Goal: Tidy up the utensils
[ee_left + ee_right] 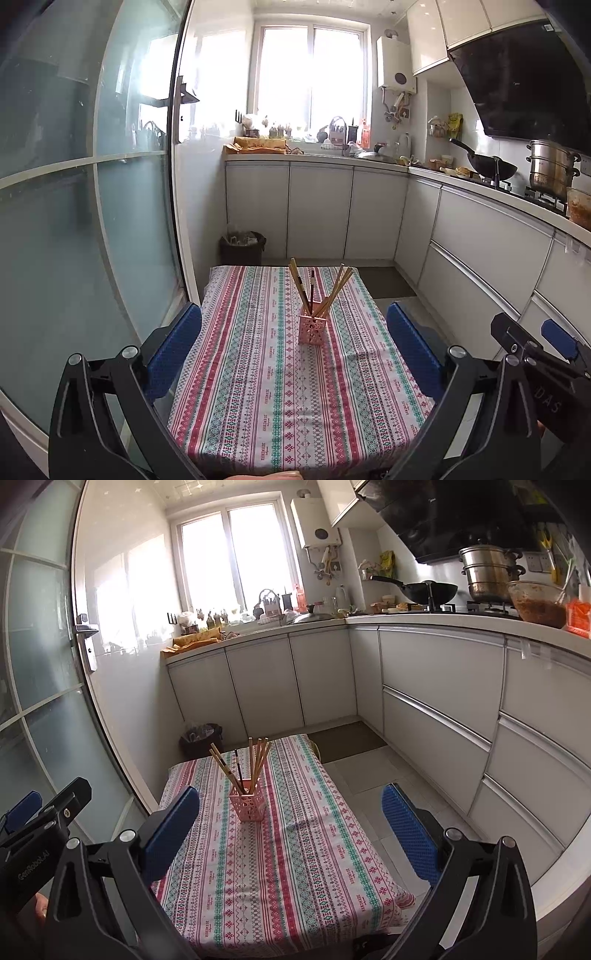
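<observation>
Both grippers hang above the near end of a small table (258,387) draped in a striped patterned cloth, and nothing lies between their fingers and the utensils. The left gripper (293,354) has its blue pads spread wide with nothing in them; the right gripper (290,834) is spread just as wide, also holding nothing.

Ahead of the left fingers, roughly centred between them, stands a pink perforated holder (313,328) upright on the cloth. Chopsticks (334,293) fan out of it, some leaning left, some right, with a dark one near the middle. From the right wrist the same holder (248,806) sits ahead but closer to the left finger (173,830), well apart from the right one.

Beyond the table's far edge a dark bin (242,248) stands on the floor against white cabinets (319,210).

The left view shows a frosted glass door (74,221) close beside its left finger. The right view shows more of the counter: a wok (430,590), a stacked steel pot (487,572) and a glass bowl (537,603) of reddish food. Each camera catches the other gripper at its edge.
</observation>
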The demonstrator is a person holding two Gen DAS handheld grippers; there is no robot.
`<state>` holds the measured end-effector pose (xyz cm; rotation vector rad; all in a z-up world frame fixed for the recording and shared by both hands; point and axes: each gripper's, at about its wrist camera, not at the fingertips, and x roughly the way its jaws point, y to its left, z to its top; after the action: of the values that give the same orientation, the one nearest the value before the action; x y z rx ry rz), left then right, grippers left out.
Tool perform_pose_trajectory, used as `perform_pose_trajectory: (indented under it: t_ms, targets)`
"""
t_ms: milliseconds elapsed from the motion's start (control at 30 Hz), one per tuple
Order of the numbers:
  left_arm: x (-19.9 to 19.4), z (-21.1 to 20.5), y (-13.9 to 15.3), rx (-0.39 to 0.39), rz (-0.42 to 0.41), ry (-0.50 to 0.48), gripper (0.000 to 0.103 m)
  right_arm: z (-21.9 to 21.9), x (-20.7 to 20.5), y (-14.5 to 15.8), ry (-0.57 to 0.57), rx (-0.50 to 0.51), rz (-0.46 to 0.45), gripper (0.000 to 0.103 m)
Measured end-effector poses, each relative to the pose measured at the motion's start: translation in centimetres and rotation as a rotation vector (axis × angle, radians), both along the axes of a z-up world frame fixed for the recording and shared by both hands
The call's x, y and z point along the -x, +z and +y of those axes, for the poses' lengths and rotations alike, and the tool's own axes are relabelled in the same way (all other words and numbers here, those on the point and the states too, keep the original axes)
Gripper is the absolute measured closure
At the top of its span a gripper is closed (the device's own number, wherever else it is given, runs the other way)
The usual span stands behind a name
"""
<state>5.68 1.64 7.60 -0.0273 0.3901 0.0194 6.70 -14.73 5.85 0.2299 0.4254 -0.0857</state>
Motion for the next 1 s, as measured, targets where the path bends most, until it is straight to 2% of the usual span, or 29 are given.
perform_pose_trajectory:
  t_ms: [1000]
  targets:
    - [-0.14, 0.06, -0.19, 0.002, 0.002, 0.006, 0.007, -0.25, 0.17, -0.33, 0.004, -0.011, 0.007, 0.007]
